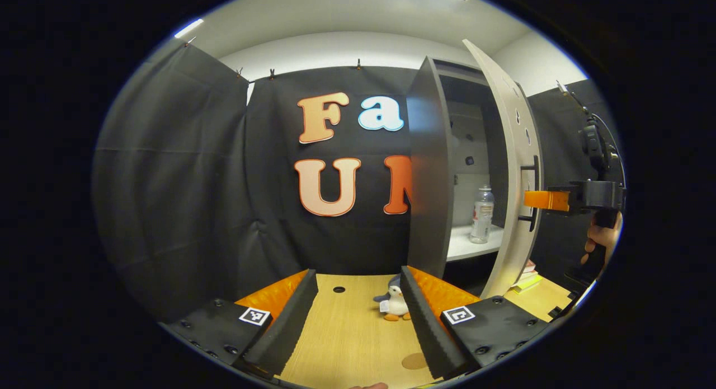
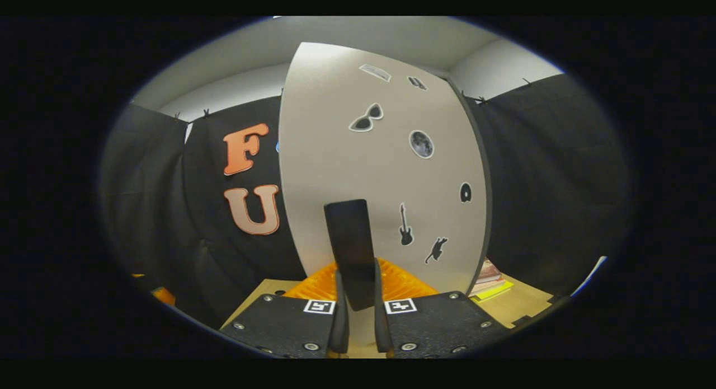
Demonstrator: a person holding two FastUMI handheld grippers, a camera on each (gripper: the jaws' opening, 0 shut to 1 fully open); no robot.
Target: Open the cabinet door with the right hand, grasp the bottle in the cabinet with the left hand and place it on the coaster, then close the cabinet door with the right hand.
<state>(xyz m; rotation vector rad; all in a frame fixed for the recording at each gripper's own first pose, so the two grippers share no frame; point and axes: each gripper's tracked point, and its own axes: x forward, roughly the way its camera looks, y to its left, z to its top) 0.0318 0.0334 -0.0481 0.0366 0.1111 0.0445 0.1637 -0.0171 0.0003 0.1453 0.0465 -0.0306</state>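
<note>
Meanwhile the right gripper (image 2: 356, 299) clamps the cabinet door (image 2: 369, 170) handle (image 2: 352, 249), while the left gripper (image 1: 358, 316) gapes above the worktop (image 1: 347, 338).

Left claw (image 1: 358, 316) spread wide (level) — right claw (image 2: 357, 299) pinched nearly closed.

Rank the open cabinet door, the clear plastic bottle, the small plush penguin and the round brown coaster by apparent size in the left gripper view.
1. Pale grey open cabinet door
2. Clear plastic bottle
3. Small white plush penguin; nearer the camera, so unsure against the bottle
4. Round brown coaster, partly hidden
</note>
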